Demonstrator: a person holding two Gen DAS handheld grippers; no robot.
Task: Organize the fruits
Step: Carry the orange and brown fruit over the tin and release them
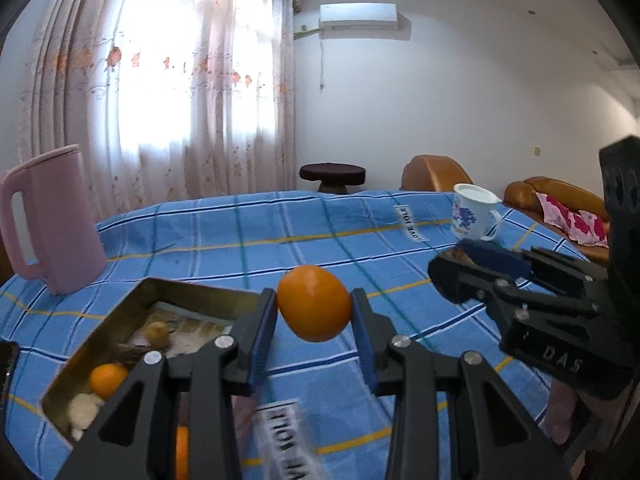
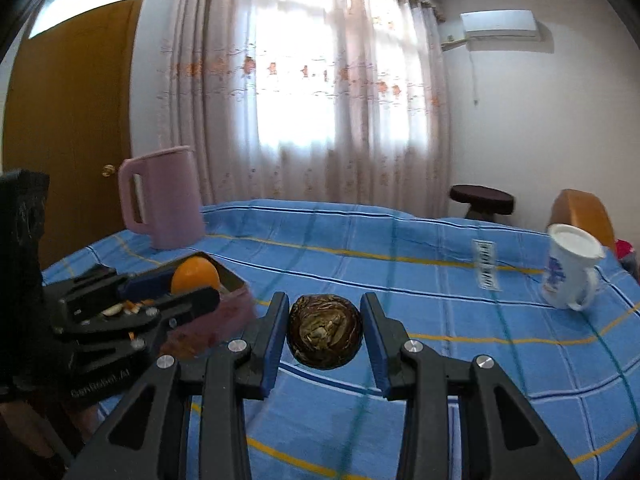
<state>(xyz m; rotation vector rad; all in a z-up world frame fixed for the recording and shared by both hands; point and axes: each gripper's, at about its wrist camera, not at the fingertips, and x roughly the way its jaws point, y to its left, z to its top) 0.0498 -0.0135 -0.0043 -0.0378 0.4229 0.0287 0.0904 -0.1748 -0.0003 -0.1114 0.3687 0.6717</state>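
My left gripper (image 1: 314, 306) is shut on an orange (image 1: 314, 303) and holds it above the blue checked tablecloth, just right of a metal tin (image 1: 120, 312). The tin holds another orange (image 1: 107, 378), a pale lump (image 1: 84, 409) and a yellowish fruit (image 1: 158, 334). My right gripper (image 2: 325, 330) is shut on a dark brown round fruit (image 2: 325, 331), held above the cloth. The left gripper with its orange (image 2: 196, 275) shows at the left of the right wrist view, over the tin (image 2: 224, 308). The right gripper (image 1: 472, 264) shows at the right of the left wrist view.
A pink jug (image 1: 48, 220) stands at the table's far left, also in the right wrist view (image 2: 164, 200). A white mug with blue flowers (image 1: 474, 212) stands at the far right and shows in the right wrist view (image 2: 570, 268). A brown sofa (image 1: 560, 200) and a dark stool (image 1: 332, 174) lie beyond the table.
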